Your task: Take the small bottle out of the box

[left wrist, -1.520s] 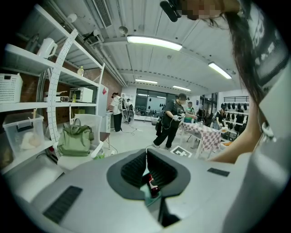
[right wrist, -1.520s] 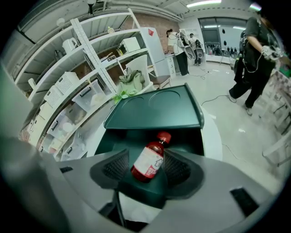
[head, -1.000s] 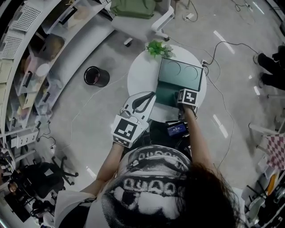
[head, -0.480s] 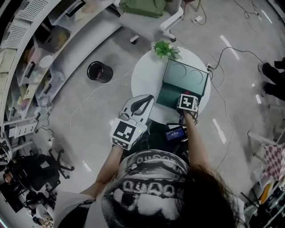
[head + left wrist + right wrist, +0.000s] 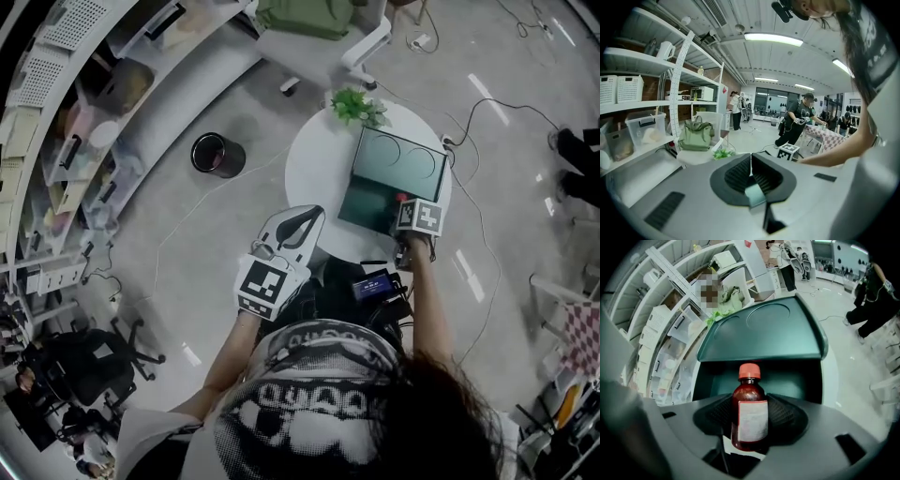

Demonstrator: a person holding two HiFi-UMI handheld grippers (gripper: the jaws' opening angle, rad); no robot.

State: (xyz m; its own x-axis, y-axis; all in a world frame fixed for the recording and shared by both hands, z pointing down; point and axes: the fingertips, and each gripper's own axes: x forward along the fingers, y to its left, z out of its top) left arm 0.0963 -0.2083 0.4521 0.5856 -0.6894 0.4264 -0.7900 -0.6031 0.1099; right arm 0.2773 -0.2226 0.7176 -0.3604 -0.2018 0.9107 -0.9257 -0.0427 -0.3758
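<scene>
Right gripper [image 5: 751, 414]: jaws have just been closing and are now part-open, clamped on the small bottle [image 5: 749, 394], pads pressing both sides of it. The bottle is brown with a red cap and a white label, and it stands upright.

It sits at the near right edge of the open green box [image 5: 370, 202] on the round white table [image 5: 314, 169]. Whether its base is clear of the rim cannot be told.

Left gripper [image 5: 751, 161]: jaws together, nothing between them. It hangs by the table's near-left edge, apart from the box.
</scene>
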